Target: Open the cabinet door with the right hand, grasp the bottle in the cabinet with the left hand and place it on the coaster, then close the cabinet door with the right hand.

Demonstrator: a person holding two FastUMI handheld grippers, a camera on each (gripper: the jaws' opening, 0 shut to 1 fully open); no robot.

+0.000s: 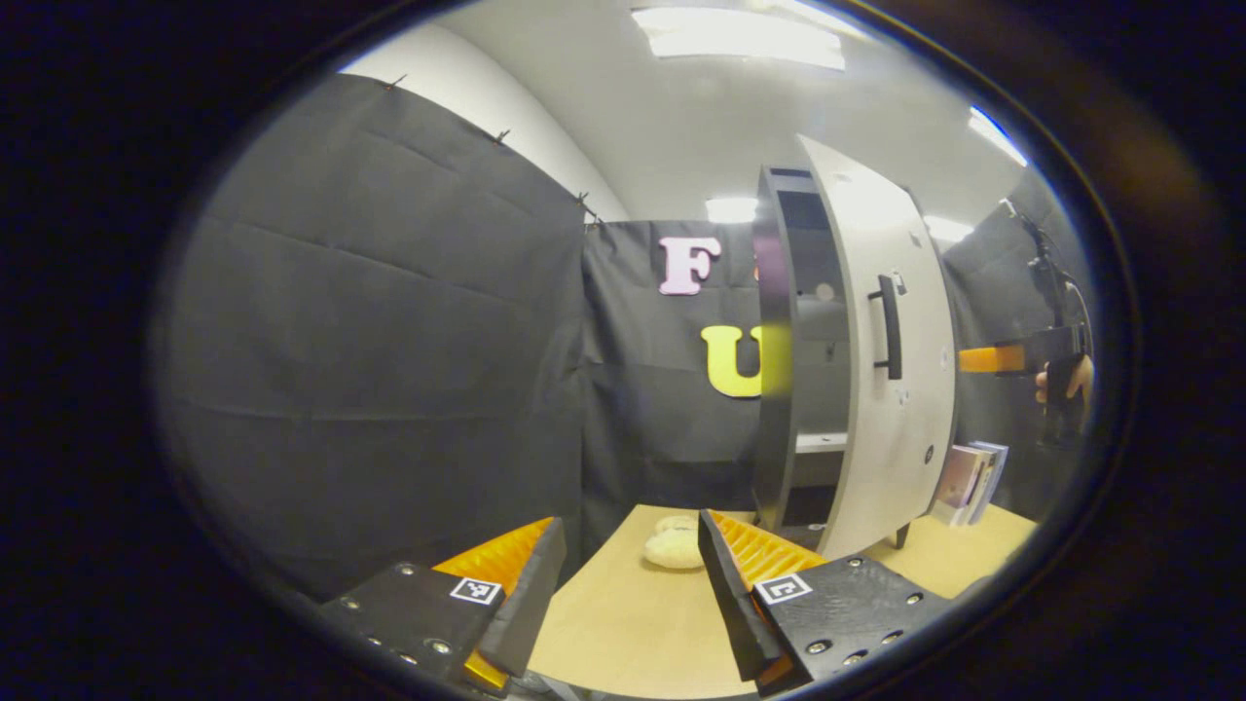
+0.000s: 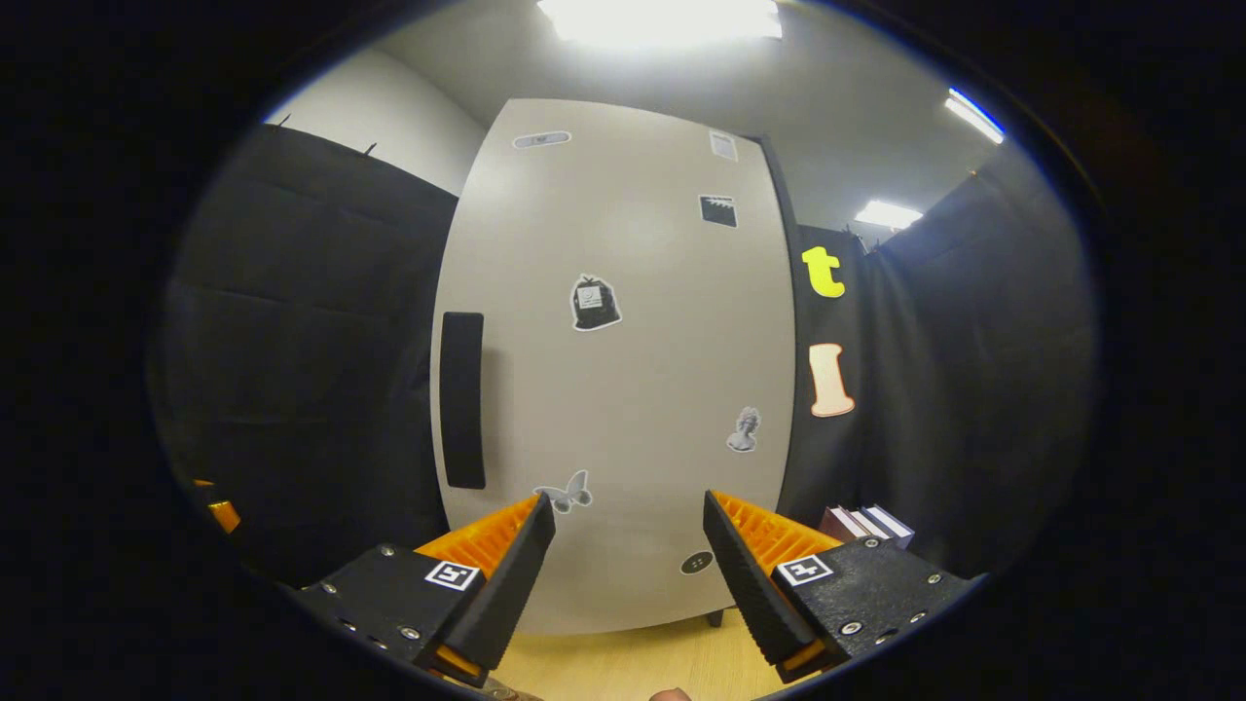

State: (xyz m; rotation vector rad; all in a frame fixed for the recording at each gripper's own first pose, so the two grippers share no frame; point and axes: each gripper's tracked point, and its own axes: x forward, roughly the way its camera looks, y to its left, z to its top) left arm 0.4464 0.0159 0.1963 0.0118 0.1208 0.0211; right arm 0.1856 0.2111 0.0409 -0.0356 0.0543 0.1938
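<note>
The cabinet [image 1: 776, 389] has a dark frame and stands on the wooden table [image 1: 623, 623]. Its pale grey door [image 1: 905, 409] is swung partly open, and a shelf [image 1: 820, 442] shows in the dim inside. A black bar handle [image 1: 888, 326] sits on the door. A pale round pad [image 1: 672, 545], likely the coaster, lies on the table before the cabinet, just beyond my open left gripper [image 1: 628, 584]. In the right gripper view the door front [image 2: 642, 389] faces me at close range with its handle [image 2: 462, 399] at the left. My right gripper [image 2: 628, 565] is open and holds nothing.
Several books [image 1: 969, 482] lean to the right of the cabinet, the same books [image 2: 866, 526] at lower right in the right gripper view. A hand [image 1: 1071, 380] holds the right gripper [image 1: 1012, 358] beyond the door's edge. Black cloth walls close in the booth.
</note>
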